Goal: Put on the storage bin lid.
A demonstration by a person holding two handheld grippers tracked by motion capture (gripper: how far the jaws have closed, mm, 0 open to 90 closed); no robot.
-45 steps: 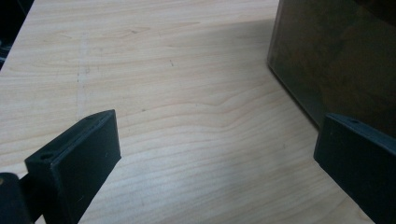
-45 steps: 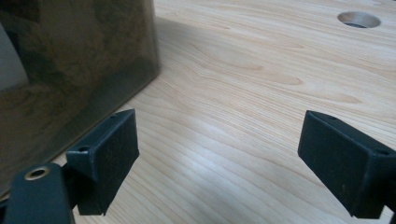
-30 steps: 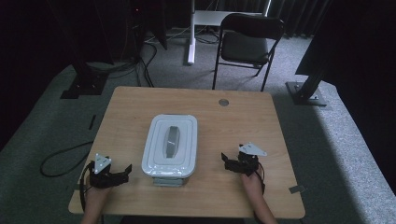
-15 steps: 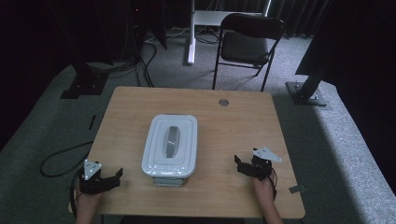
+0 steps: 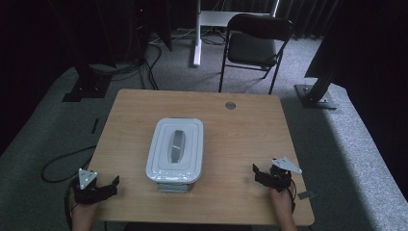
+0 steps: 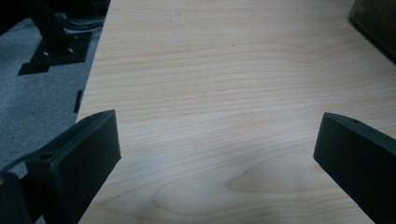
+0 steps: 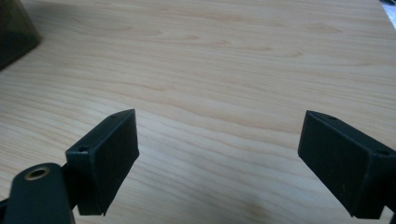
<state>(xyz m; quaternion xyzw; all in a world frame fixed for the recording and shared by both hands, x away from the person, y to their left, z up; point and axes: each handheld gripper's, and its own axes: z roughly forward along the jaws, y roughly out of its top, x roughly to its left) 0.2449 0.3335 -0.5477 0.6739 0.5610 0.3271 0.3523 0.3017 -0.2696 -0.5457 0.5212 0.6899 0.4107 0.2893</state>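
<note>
A white lidded box (image 5: 175, 151) with a grey handle on its lid sits at the middle of the wooden table (image 5: 240, 134). My left gripper (image 5: 111, 185) rests at the table's near left corner, open, well left of the box. My right gripper (image 5: 257, 174) is low over the near right part of the table, open, to the right of the box. In the left gripper view the jaws stand wide apart over bare wood (image 6: 219, 116), and a dark corner of the box (image 6: 373, 23) shows at top right. In the right gripper view the jaws are likewise spread with nothing between them.
A round hole (image 5: 230, 105) marks the table's far side. Behind the table stands a black folding chair (image 5: 255, 45). Dark stand bases (image 5: 315, 98) sit on the grey carpet on both sides, and a cable (image 5: 62, 161) loops on the floor at left.
Both grippers have drawn back toward the near edge and outward, away from the box. The box has not moved.
</note>
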